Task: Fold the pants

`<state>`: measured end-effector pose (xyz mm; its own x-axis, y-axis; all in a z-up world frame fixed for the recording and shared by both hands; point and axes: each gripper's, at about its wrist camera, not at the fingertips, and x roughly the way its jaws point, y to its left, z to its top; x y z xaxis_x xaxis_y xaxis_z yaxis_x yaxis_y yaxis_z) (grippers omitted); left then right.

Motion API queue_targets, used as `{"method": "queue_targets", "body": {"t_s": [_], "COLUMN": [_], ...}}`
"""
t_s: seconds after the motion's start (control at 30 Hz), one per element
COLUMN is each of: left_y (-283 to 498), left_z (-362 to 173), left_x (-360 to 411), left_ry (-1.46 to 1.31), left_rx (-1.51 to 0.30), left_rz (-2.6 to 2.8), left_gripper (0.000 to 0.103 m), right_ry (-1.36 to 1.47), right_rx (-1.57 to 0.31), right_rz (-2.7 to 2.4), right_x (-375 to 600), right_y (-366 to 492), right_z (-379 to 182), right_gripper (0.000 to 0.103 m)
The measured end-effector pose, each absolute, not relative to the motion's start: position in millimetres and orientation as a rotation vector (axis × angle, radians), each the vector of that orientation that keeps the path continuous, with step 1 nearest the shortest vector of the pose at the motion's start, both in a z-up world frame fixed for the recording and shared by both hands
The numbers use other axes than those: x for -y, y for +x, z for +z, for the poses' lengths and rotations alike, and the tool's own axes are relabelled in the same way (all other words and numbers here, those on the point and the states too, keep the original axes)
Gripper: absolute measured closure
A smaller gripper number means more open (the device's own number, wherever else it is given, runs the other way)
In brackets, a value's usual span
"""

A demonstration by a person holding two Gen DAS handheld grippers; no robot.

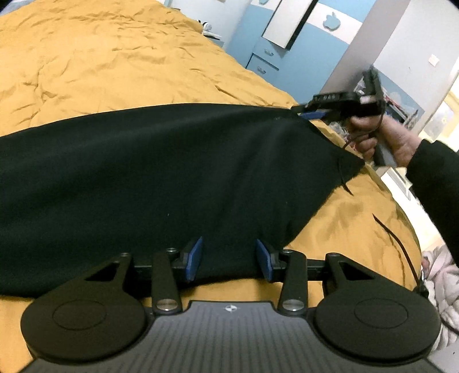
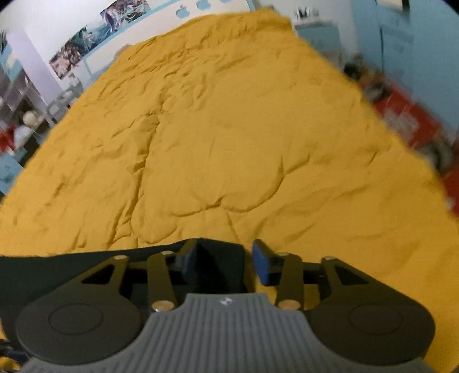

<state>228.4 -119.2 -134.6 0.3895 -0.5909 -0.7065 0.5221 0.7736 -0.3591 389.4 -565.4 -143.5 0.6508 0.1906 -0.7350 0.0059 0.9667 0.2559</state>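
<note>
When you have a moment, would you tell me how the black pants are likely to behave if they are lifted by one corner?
The black pants will probably drape and sag: they already lie in soft folds on the yellow quilt. The corner at the right tool peaks like a tent, which suggests thin, light cloth. A loose drawstring may well dangle.

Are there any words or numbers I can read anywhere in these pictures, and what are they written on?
No words or numbers can be read.
The left gripper body carries only a small round emblem, no letters.
The right gripper shows a similar mark, blurred.
The posters on the wall are too blurred to read.
The wall has apple shapes, not writing.
</note>
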Motion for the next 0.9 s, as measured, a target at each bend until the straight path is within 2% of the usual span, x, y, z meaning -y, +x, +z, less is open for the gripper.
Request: {"method": "queue_targets", "body": {"t_s": [0.2, 0.37, 0.5, 0.6, 0.73, 0.9], "left_y": [225.9, 222.7, 216.7, 210.7, 201.4, 195.7], "left_z": [-136.0, -130.7, -111.6, -95.0, -80.5, -84.0], "left_x": [118.5, 114.4, 89.5, 51.2, -27.0, -151.2], "left_ry": [-0.099, -0.127, -0.17, -0.211, -0.3, -0.477], "left_rx": [-0.923, -0.917, -0.874, -0.826, -0.767, -0.753], "left_rz": [-0.695, -0.671, -0.637, -0.582, -0.439, -0.186], "left_gripper": [0.055, 0.055, 0.055, 0.052, 0.042, 0.041], "right_ry": [0.14, 0.014, 0.019, -0.021, -0.044, -0.014], "right_rx": [-0.747, -0.923, -0.944, -0.887, -0.821, -0.752], "right_rz": [0.206, 0.215, 0.078, 0.035, 0.167, 0.387], "right_x": [521.6, 491.1, 501.7, 482.8, 412.3, 293.7], "right_y": [338.1, 302.0, 266.7, 246.0, 238.6, 249.7], "right_z": [-98.8, -130.9, -127.8, -105.3, -84.5, -80.7], "right_gripper": [0.066, 0.068, 0.068, 0.066, 0.067, 0.067]}}
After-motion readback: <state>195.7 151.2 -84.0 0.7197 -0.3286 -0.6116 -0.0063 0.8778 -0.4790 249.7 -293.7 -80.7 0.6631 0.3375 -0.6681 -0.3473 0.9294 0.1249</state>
